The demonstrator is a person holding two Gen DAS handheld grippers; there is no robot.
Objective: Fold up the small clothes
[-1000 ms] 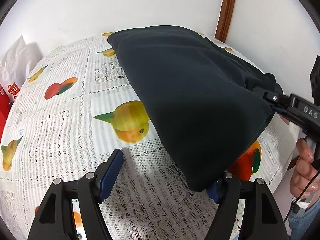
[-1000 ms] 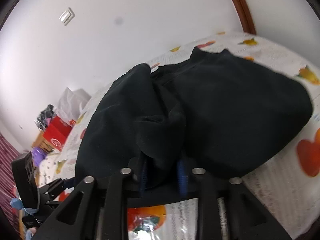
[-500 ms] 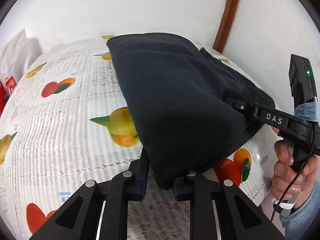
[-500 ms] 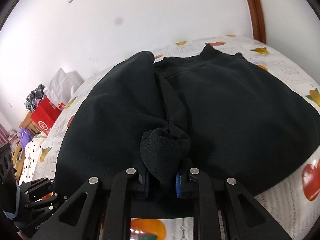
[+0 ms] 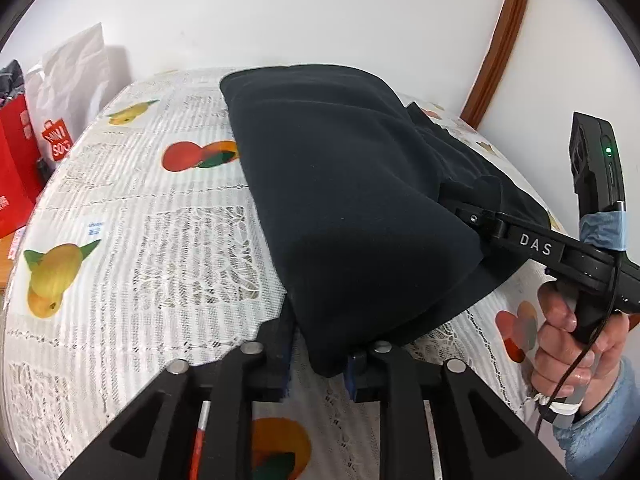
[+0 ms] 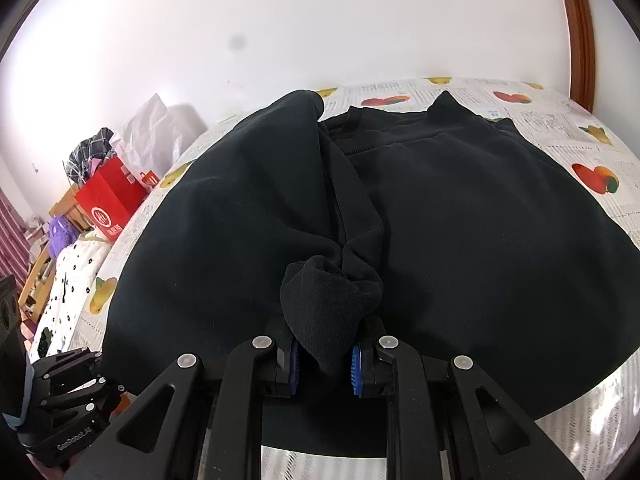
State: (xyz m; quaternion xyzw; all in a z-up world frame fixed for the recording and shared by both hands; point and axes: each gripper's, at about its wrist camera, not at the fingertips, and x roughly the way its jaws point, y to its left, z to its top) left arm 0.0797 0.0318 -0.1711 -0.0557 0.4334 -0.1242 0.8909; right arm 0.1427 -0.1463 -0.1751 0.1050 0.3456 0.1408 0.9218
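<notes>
A black garment (image 5: pixel 340 200) lies folded double on the fruit-print tablecloth (image 5: pixel 160 240). My left gripper (image 5: pixel 320 348) holds its near corner between the blue pads; the jaws are easing open a little, but the cloth still fills the gap. In the same view my right gripper (image 5: pixel 468 216) bites the garment's right edge, held by a person's hand (image 5: pixel 568 336). In the right wrist view the right gripper (image 6: pixel 324 360) is shut on a bunched fold of the garment (image 6: pixel 460 220). The left gripper (image 6: pixel 92 364) sits at the lower left, against the cloth's edge.
A red bag (image 5: pixel 16 168) and a white bag (image 5: pixel 72 80) stand past the table's left edge, by the white wall. A brown wooden frame (image 5: pixel 496 40) runs up the wall at the right. Clutter and a purple item (image 6: pixel 60 232) lie beyond the table.
The left jaws, wide open a second ago, have closed on the garment's near corner. The right jaws tightened on the bunched fold. Both grippers have shifted sideways with the cloth.
</notes>
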